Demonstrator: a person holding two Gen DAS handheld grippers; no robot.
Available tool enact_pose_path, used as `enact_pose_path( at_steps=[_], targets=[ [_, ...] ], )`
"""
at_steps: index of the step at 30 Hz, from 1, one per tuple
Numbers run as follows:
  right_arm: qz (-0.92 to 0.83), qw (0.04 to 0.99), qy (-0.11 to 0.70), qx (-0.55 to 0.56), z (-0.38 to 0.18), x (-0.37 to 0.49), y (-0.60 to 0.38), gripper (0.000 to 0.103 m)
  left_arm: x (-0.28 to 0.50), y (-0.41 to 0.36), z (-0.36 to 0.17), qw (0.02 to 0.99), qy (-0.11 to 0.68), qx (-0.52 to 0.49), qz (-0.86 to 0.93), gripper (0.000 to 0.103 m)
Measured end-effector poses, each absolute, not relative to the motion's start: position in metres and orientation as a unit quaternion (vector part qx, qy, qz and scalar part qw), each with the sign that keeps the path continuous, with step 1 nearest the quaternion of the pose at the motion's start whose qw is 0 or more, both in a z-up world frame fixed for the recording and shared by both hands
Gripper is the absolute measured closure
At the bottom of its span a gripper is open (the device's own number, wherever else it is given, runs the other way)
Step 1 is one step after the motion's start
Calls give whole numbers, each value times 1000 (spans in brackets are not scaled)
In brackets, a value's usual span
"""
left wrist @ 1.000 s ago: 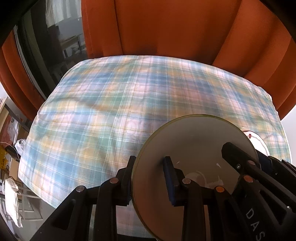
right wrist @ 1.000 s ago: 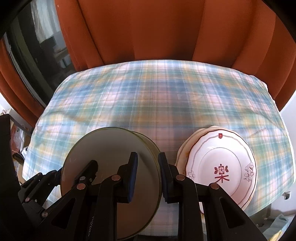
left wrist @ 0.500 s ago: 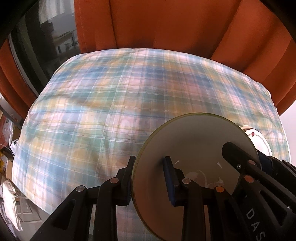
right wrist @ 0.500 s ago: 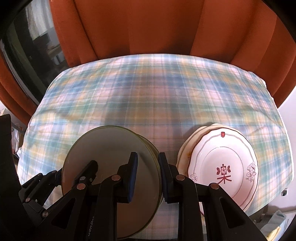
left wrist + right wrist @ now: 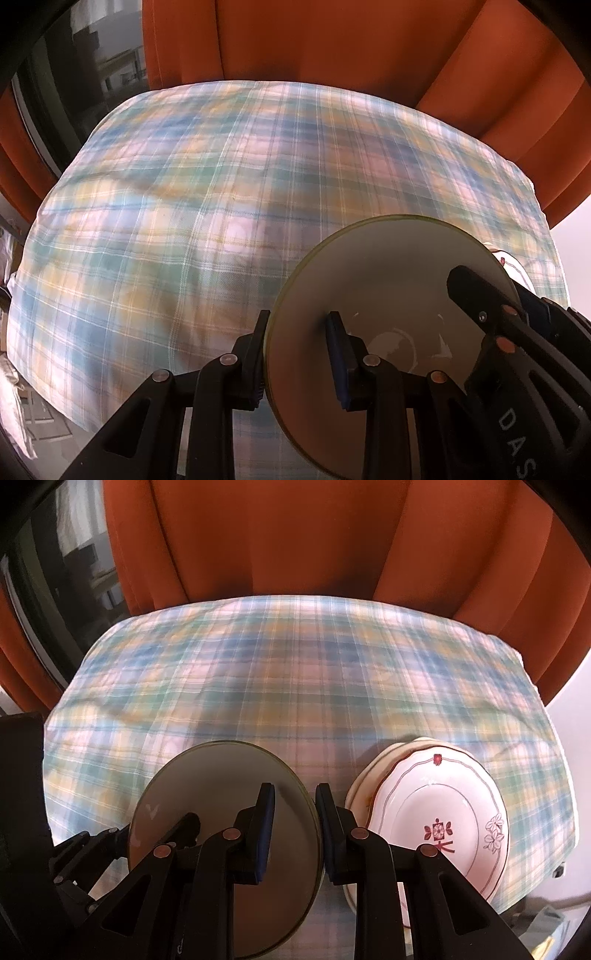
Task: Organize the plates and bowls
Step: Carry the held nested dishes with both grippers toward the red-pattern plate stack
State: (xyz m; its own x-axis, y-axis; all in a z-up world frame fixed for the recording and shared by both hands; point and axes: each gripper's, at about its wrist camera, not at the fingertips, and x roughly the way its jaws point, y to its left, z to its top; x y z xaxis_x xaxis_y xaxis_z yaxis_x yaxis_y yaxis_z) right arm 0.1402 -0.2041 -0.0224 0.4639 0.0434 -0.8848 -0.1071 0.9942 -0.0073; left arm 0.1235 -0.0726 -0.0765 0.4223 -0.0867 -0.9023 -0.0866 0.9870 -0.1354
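A grey bowl with an olive rim (image 5: 388, 288) is held above the plaid tablecloth (image 5: 207, 206) by both grippers. My left gripper (image 5: 299, 354) is shut on its left rim. My right gripper (image 5: 293, 827) is shut on its right rim; the bowl also shows in the right wrist view (image 5: 218, 786). A stack of white plates, the top one with a red flower mark (image 5: 439, 827), lies on the cloth just right of the right gripper. Only its edge shows in the left wrist view (image 5: 517, 266).
Orange curtains (image 5: 295, 546) hang behind the table. A dark window (image 5: 74, 96) is at the left. The cloth's front edge drops off at the lower left (image 5: 55, 391). Clutter lies on the floor at the lower right (image 5: 546, 926).
Both grippers and the bowl have shifted slightly, so the table looks a little lower and nearer. The grip on the bowl is unchanged. The plates have not moved.
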Motion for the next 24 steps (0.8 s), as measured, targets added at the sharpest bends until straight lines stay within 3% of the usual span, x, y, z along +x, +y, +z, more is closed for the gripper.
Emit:
enact_pose_path(
  at_steps=[13, 15, 16, 18, 24],
  targets=[
    [27, 852, 522, -36, -33, 142, -204, 74, 124, -71, -79, 841, 536, -73, -12, 73],
    [27, 849, 527, -32, -34, 142, -203, 68, 124, -70, -77, 841, 536, -68, -16, 65],
    [29, 846, 531, -25, -35, 142, -204, 60, 124, -70, -76, 842, 536, -65, -17, 62],
    [38, 839, 543, -2, -37, 142, -205, 48, 125, -67, -75, 841, 536, -62, -24, 47],
    [24, 841, 540, -1, -27, 139, -198, 33, 127, -57, -71, 838, 537, -71, -65, 35]
  ],
)
